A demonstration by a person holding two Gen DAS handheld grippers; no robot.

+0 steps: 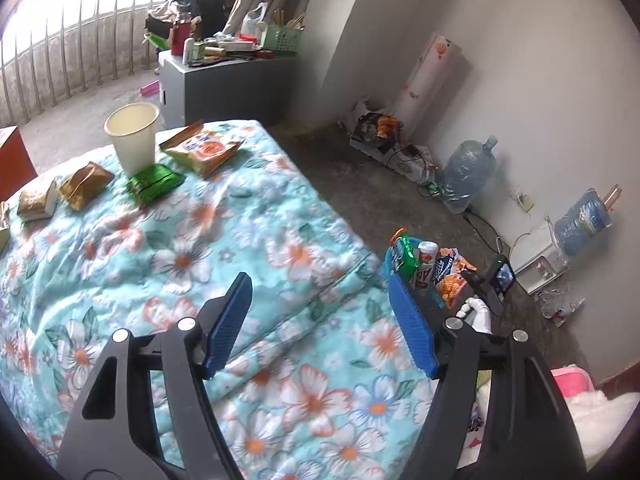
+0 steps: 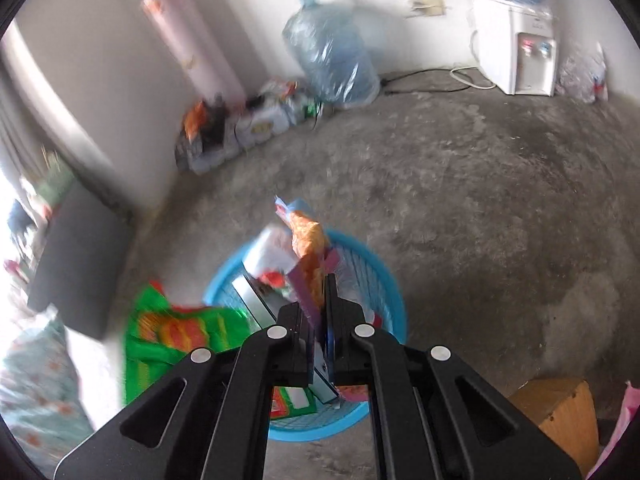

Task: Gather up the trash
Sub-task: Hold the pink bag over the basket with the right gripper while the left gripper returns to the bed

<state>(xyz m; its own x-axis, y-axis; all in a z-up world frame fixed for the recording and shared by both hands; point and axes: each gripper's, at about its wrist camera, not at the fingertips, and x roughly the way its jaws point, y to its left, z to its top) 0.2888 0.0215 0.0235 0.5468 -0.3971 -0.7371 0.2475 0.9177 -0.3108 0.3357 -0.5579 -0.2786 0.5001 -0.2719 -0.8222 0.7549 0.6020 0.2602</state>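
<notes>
A crumpled orange snack wrapper point(image 2: 306, 248) stands upright above a round blue plastic basket point(image 2: 384, 276), already stuffed with packets, on the floor.

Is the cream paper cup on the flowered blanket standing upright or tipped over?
Upright. In the left wrist view the cream paper cup stands on its base on the flowered blanket, with its open mouth facing up.

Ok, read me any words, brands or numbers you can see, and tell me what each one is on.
"AD", red, partly hidden: white bottle in the blue basket.
Blue packet beside it: print too small.
Orange packet on the bedspread: too small.
Wrapper in the right gripper: blurred.
</notes>
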